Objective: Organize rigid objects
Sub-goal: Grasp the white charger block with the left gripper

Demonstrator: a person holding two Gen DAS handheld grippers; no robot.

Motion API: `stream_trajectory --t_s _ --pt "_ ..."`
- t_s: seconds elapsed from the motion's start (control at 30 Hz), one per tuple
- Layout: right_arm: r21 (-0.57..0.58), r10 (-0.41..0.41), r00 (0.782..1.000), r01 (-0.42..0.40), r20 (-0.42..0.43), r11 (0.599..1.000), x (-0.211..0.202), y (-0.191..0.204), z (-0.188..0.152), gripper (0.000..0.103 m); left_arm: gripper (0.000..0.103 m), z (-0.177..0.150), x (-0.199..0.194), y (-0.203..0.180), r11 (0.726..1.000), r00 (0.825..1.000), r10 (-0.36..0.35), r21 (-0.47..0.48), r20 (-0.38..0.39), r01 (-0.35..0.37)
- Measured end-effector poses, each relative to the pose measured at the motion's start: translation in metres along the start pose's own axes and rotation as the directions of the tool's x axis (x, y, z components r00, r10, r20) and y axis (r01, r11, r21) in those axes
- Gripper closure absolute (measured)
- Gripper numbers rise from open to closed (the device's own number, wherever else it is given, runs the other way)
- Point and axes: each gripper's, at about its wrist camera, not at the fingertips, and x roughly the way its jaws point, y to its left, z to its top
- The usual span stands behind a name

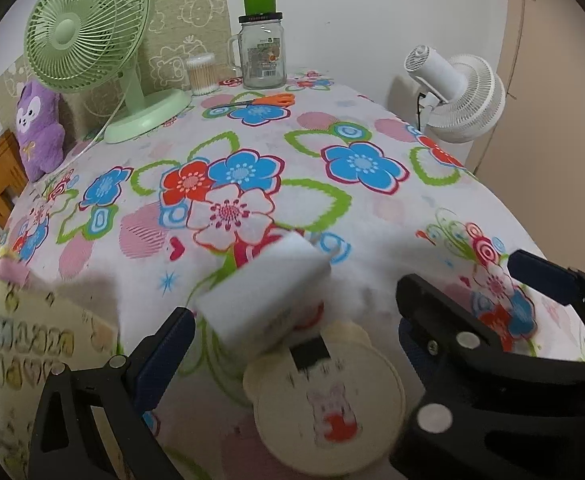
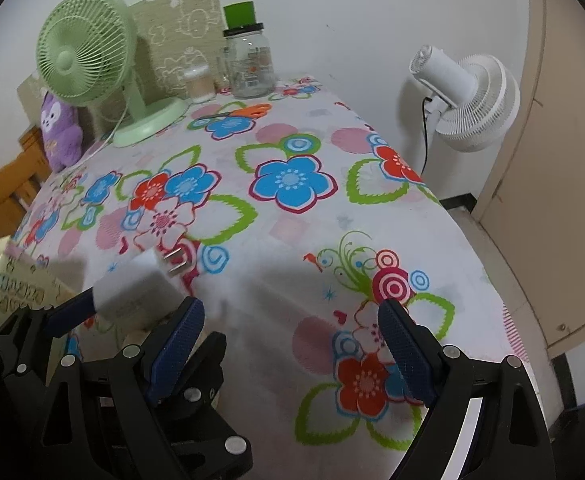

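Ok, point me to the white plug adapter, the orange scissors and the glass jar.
white plug adapter (image 1: 262,300), left wrist view, on its broad white side.
orange scissors (image 1: 278,99), left wrist view, on the orange handles.
glass jar (image 1: 262,58), left wrist view, on the labelled glass body.

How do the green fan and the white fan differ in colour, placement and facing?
The green fan stands on the flowered tablecloth; the white fan stands beyond the table's edge, by the wall. The green fan shows its front grille to the camera; the white fan shows its motor housing, facing away. Both have round ribbed grilles.
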Motion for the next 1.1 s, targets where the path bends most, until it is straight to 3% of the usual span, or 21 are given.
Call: stream_trajectory --t_s 0.2,0.43,1.1 --pt "0.010 -0.009 1.000 0.009 -0.011 1.000 0.012 -0.003 0.006 0.012 0.005 0.006 0.012 0.001 1.000 1.000 0.006 -0.011 0.004 -0.005" --pt "0.017 -0.004 1.000 0.004 -0.008 1.000 0.016 -0.002 0.009 0.012 0.041 0.009 0.015 0.007 0.999 0.999 0.041 -0.027 0.023 -0.041" --pt "-0.056 0.007 1.000 -0.007 0.009 0.998 -0.015 0.019 -0.012 0.012 0.041 -0.023 -0.028 0.016 0.998 0.999 0.025 -0.065 0.025 -0.023"
